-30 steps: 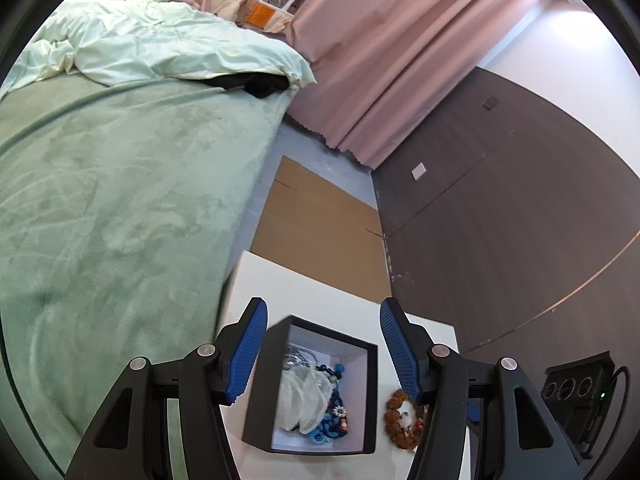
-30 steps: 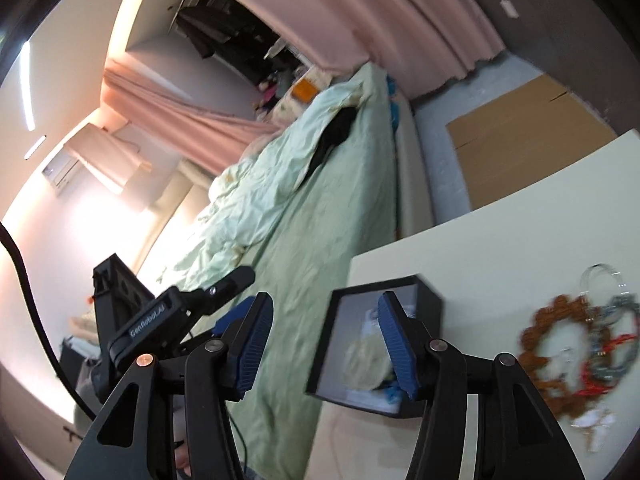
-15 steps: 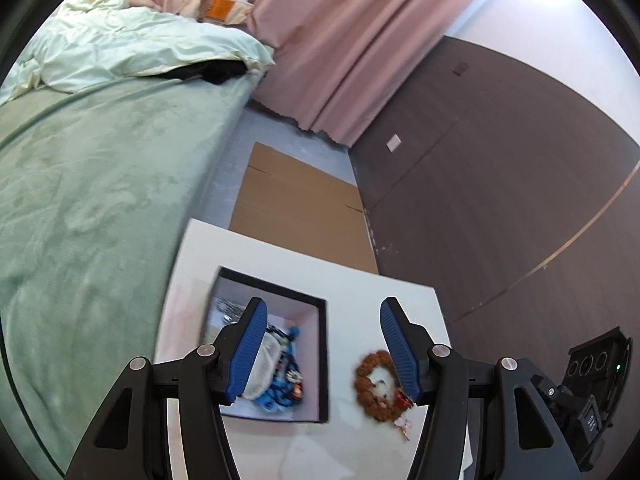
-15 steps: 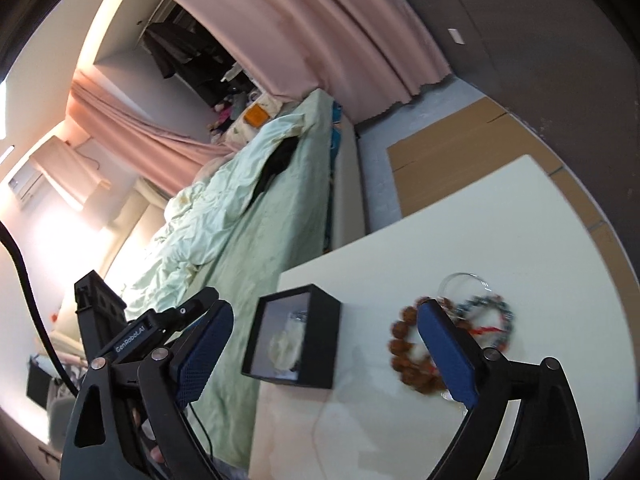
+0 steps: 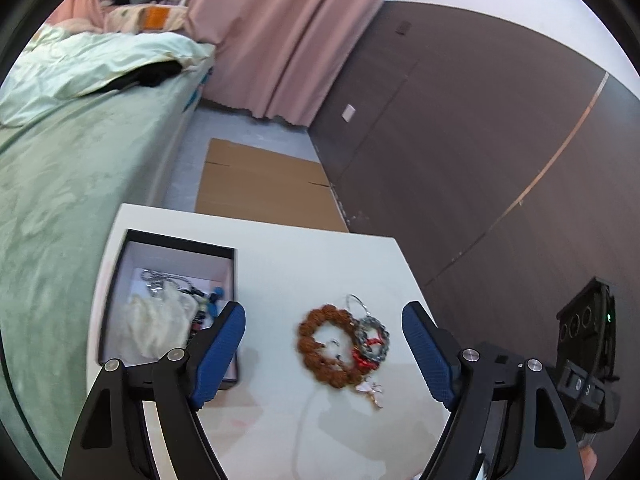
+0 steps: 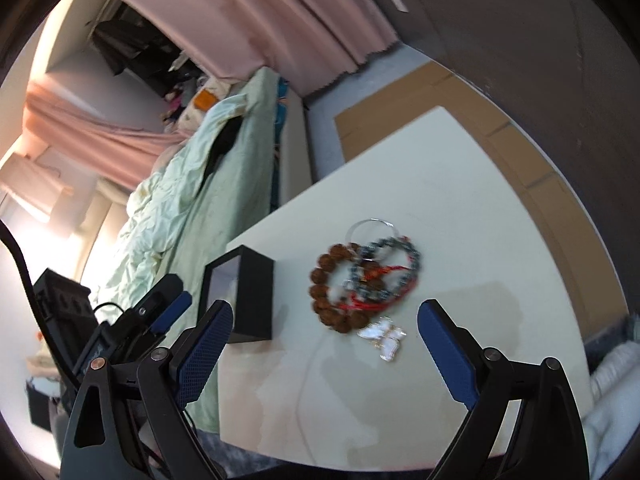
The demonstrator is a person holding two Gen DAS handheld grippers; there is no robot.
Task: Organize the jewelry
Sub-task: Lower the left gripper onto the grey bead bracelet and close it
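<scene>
A white rectangular table (image 5: 280, 248) is carrying a black square box (image 5: 120, 280) with jewelry lying inside. Beside it, a brown wooden bead bracelet (image 5: 320, 344) is touching a grey beaded bracelet (image 5: 374, 338). The left gripper (image 5: 322, 354) and right gripper (image 6: 324, 344) are both hovering above, released, holding nothing.

Black claw (image 5: 322, 336), blue textured pads (image 5: 218, 354)

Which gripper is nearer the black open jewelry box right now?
Left. The left gripper has one finger overlapping the black open jewelry box. The right gripper points at the brown beaded bracelet, box off to its left.
</scene>
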